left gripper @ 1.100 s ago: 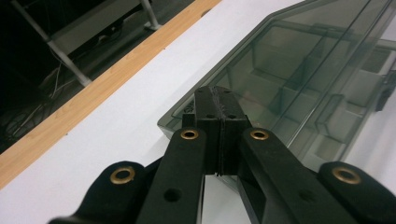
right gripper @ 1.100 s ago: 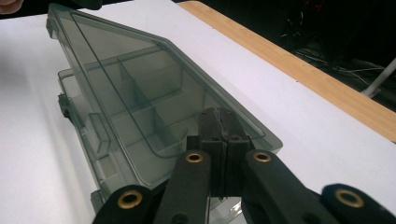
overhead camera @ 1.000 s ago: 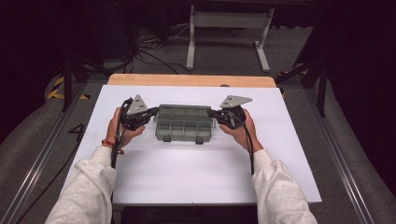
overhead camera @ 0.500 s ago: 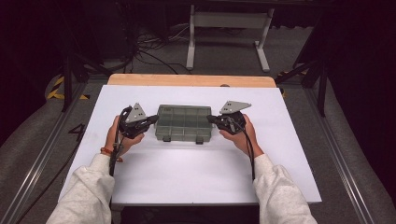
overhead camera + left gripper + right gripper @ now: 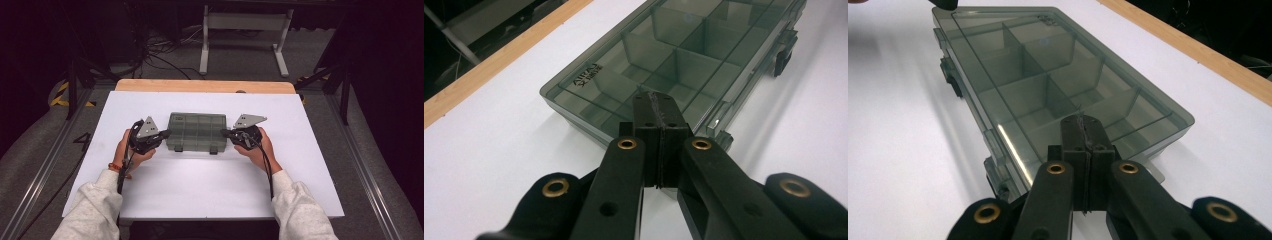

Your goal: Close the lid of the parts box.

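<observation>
Worktop (image 5: 200, 200) centre, high view: a smoky translucent plastic compartment box (image 5: 197, 131), lid shut, lies between the left hand-held gripper (image 5: 165, 134) and right hand-held gripper (image 5: 225, 133). Left gripper view: jaws pressed together, holding nothing, at the box's end. Right gripper view: likewise closed, empty. Likely light, stiff, slick; grip the end walls. Front latches are partly cut off.

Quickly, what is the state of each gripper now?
Left gripper: shut, holding nothing, at the compartment box.
Right gripper: shut, holding nothing, at the box's other end.
</observation>
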Available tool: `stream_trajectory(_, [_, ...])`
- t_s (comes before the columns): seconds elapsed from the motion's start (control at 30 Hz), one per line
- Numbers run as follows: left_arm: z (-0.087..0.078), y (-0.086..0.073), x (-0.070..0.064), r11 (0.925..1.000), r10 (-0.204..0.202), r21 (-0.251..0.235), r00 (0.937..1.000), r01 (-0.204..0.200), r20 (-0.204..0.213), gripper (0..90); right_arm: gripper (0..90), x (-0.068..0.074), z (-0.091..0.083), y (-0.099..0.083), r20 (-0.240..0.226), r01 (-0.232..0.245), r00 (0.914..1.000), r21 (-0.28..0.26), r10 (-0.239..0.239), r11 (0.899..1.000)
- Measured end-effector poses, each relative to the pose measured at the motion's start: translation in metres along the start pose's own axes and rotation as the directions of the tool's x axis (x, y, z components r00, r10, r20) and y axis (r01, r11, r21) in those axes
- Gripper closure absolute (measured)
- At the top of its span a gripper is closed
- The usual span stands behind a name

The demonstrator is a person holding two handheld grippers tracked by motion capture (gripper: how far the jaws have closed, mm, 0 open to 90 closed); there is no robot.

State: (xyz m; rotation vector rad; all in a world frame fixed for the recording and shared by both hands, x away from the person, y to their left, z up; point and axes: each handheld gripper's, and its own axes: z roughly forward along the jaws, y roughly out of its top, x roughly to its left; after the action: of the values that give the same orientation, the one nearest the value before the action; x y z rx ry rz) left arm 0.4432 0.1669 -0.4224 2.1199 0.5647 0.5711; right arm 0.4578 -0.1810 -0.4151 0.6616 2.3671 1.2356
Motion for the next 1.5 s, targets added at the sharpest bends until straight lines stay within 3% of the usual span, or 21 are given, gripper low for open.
stream_trajectory(0.47, [0.004, -0.006, -0.002, 0.9999, -0.010, 0.004, 0.9999, 0.010, 0.006, 90.0, 90.0, 0.004, 0.002, -0.010, 0.002, -0.013, 0.9999, 0.008, 0.013, 1.000])
stream_trajectory(1.0, [0.008, -0.010, -0.002, 0.9998, -0.005, 0.017, 0.9999, 0.005, 0.013, 89.9, 90.0, 0.012, 0.006, -0.010, -0.009, 0.012, 0.9999, 0.016, -0.012, 1.000])
stream_trajectory(1.23, [0.009, -0.013, -0.003, 1.0000, -0.002, 0.004, 0.9999, 0.002, 0.013, 89.8, 90.0, 0.013, 0.005, -0.012, -0.008, 0.006, 0.9999, 0.011, -0.006, 1.000])
stream_trajectory(1.5, [0.008, -0.019, 0.001, 0.9992, -0.028, -0.026, 0.9995, 0.029, 0.017, 89.5, 90.0, 0.013, 0.005, -0.013, -0.008, -0.012, 0.9999, -0.004, 0.012, 1.000])
